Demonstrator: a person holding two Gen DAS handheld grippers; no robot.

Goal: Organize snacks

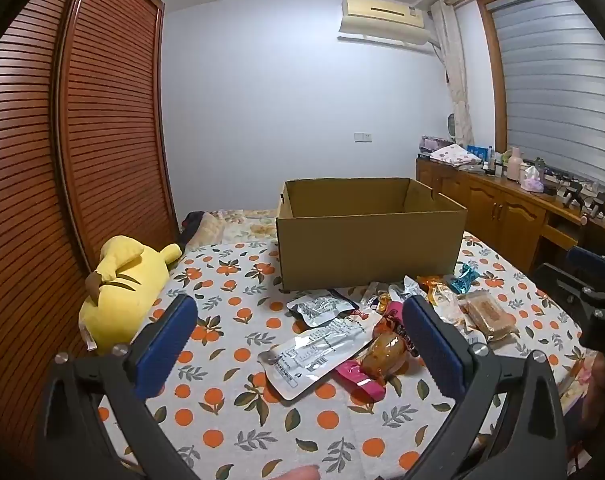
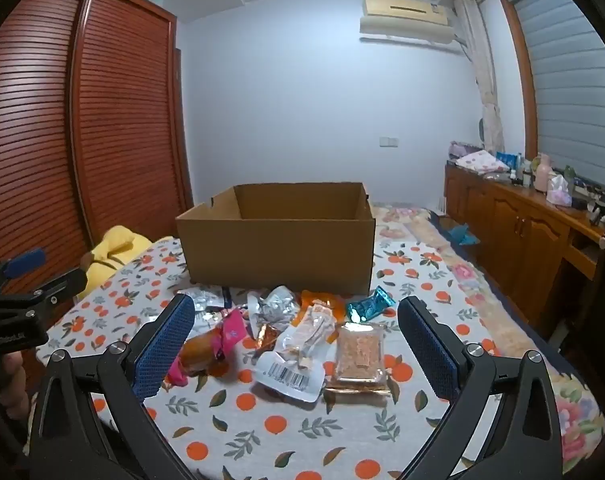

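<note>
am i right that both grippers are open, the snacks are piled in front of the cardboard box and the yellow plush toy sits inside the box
Not quite: the yellow plush toy lies on the bed left of the cardboard box, not inside it, as the left wrist view shows. The rest holds: left gripper and right gripper are open, snacks piled in front.

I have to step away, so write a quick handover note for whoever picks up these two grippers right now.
Left gripper: jaws wide open, holding nothing, above the snack pile.
Right gripper: jaws wide open, holding nothing, also over the pile.
Cardboard box: open-topped, on the orange-print cloth, behind the snacks. No snack shows inside it, though its floor is hidden.
Snacks lie loose in front of the box: teal candy wrapper, pink-wrapped snack, clear brown cake pack, white barcode pouch, silver pouch.
Done: nothing visibly packed.
Left: pick up each snack and place it in the box.
</note>
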